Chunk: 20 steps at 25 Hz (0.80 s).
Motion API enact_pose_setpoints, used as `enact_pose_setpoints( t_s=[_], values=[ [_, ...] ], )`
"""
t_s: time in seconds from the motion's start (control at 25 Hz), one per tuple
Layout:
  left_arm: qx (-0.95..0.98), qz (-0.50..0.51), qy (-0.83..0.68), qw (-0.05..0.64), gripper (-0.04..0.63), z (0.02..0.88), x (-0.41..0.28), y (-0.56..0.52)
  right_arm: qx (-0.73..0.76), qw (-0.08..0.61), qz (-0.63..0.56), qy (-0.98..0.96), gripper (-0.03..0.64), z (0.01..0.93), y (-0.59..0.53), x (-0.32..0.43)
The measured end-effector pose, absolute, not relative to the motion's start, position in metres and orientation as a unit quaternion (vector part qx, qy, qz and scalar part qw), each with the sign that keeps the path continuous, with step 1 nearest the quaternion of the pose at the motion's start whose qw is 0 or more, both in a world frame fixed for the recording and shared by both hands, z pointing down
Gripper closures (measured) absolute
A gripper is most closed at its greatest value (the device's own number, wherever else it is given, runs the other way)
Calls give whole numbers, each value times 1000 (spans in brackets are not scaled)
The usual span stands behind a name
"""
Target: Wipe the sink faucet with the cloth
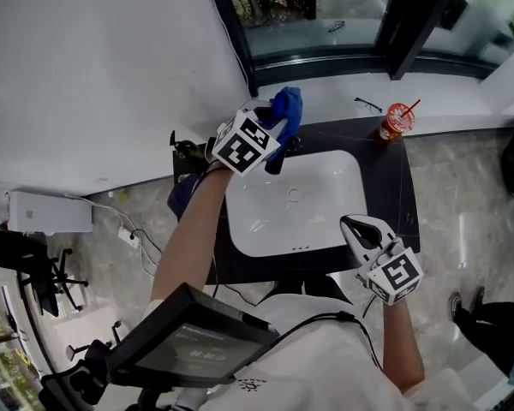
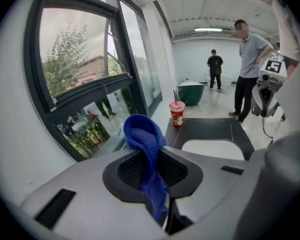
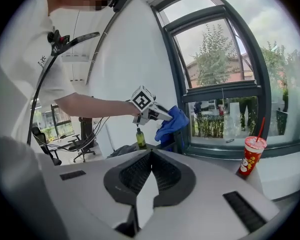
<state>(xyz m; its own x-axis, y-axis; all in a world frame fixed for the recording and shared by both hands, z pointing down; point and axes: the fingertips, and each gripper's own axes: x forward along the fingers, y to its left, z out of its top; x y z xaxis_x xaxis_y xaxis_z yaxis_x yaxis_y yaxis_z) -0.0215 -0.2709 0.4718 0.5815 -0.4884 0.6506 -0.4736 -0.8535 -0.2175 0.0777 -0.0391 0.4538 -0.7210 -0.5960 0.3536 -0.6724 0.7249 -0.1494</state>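
Left gripper (image 1: 278,134): it's clenching the blue cloth (image 1: 287,108) between its jaws. In the left gripper view the fabric is bunching above the pads and trailing down through the gap.
Cloth spot: it's sitting upper middle of the head view, at the far left edge of the white sink (image 1: 240,221), just below the window sill.
Faucet (image 1: 275,163): it's mostly hiding under the gripper and cloth. Only a dark stub is poking out, so I can't tell whether the cloth is actually touching it.
Right gripper (image 1: 357,228): it's hovering lower right in the head view, over the near right corner of the sink. The jaws are closing together at the tips with nothing between them.
Table (image 1: 385,187): it's a dark top carrying the sink, with a red cup (image 1: 396,121) and straw standing at its far right corner.
Cut off: the left gripper view is showing only a slice of the basin. People in the background are looking small, with faces blurred out.
Right gripper view: it's catching the cloth against the window frame, and the faucet is too dark to pick out.
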Motion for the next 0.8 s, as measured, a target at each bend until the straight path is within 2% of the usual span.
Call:
enact_pose_setpoints(
  t_s=[0.16, 0.6, 0.8],
  values=[
    [-886, -396, 242, -14, 538, 496, -16, -262, 352, 144, 138, -914, 614, 457, -38, 87],
    [-902, -357, 215, -117, 538, 505, -25, -181, 340, 142, 136, -920, 614, 459, -39, 81],
    [-912, -286, 272, -111, 538, 468, -41, -171, 332, 139, 132, -924, 614, 458, -41, 77]
  ],
)
